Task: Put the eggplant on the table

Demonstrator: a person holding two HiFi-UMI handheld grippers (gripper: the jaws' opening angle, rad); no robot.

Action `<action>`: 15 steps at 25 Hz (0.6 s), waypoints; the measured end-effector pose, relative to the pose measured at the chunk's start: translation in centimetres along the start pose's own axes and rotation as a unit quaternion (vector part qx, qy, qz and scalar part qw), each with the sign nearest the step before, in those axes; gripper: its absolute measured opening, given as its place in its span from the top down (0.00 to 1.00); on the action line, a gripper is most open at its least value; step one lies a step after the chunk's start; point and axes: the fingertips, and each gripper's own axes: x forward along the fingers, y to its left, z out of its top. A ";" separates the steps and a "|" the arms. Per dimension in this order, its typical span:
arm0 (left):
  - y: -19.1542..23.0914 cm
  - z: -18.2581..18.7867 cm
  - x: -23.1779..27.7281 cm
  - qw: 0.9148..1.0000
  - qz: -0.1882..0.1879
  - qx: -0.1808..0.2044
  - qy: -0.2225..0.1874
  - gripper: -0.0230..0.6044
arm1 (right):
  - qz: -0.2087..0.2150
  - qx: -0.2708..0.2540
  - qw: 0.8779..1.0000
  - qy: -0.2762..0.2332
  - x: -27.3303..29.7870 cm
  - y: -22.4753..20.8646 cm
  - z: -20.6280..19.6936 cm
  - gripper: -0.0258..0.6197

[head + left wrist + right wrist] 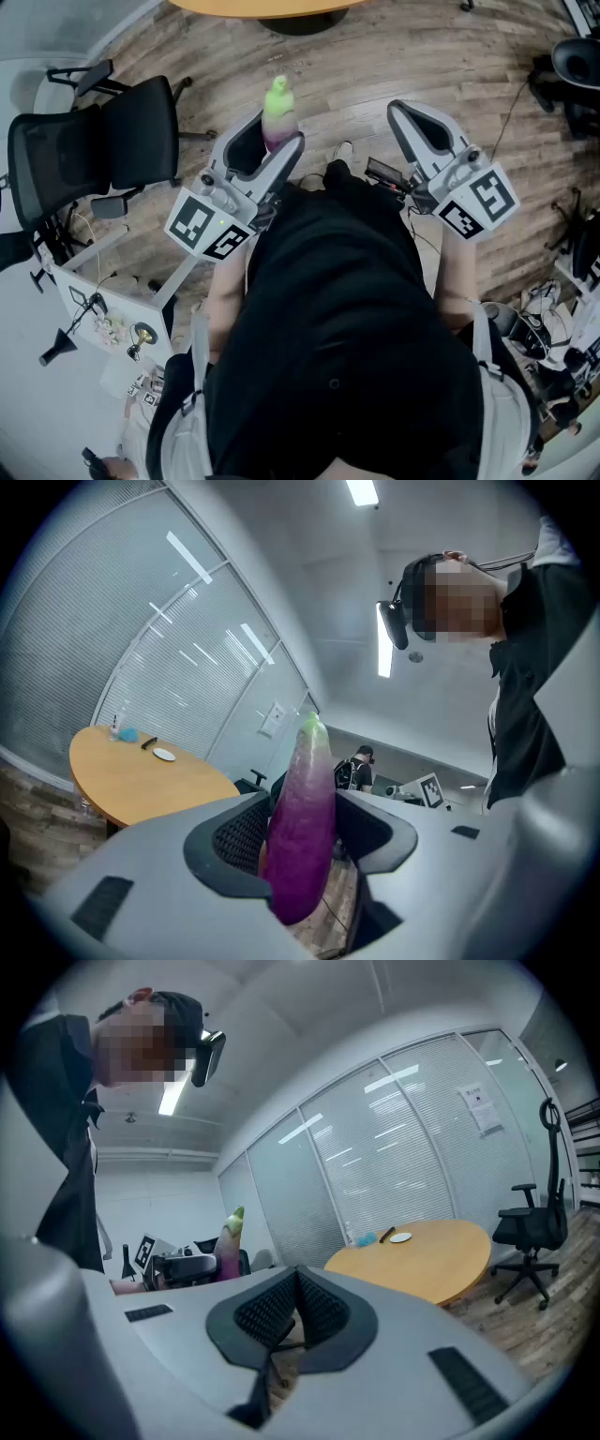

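A purple eggplant (305, 832) with a pale green tip stands upright between the jaws of my left gripper (300, 841), which is shut on it. In the head view the eggplant (278, 114) sticks up out of the left gripper (267, 150), held out in front of the person's black-clad body. My right gripper (417, 127) is held level to the right, its jaws closed together with nothing between them. From the right gripper (295, 1312) view, the eggplant (229, 1235) shows at the left. A round wooden table (422, 1255) stands ahead; its near edge (272, 7) shows at the top of the head view.
A black office chair (103, 141) stands at the left on the wood floor, another office chair (530, 1232) right of the table. The table carries a small white plate (164, 754) and a few small items. A desk edge with clutter (103, 319) is at lower left, cables at right.
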 end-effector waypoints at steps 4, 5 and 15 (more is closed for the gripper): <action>-0.6 -0.1 0.9 1.000 0.001 0.003 0.000 0.59 | -0.003 0.008 1.000 0.000 -0.9 -0.8 -0.1 0.93; -0.7 -0.2 1.1 1.000 0.002 0.003 0.000 0.59 | -0.004 0.010 1.000 0.000 -1.1 -1.2 -0.1 0.93; -1.4 -0.7 4.4 1.000 0.028 0.009 -0.001 0.59 | 0.012 0.029 1.000 -0.003 -3.3 -4.7 0.0 0.93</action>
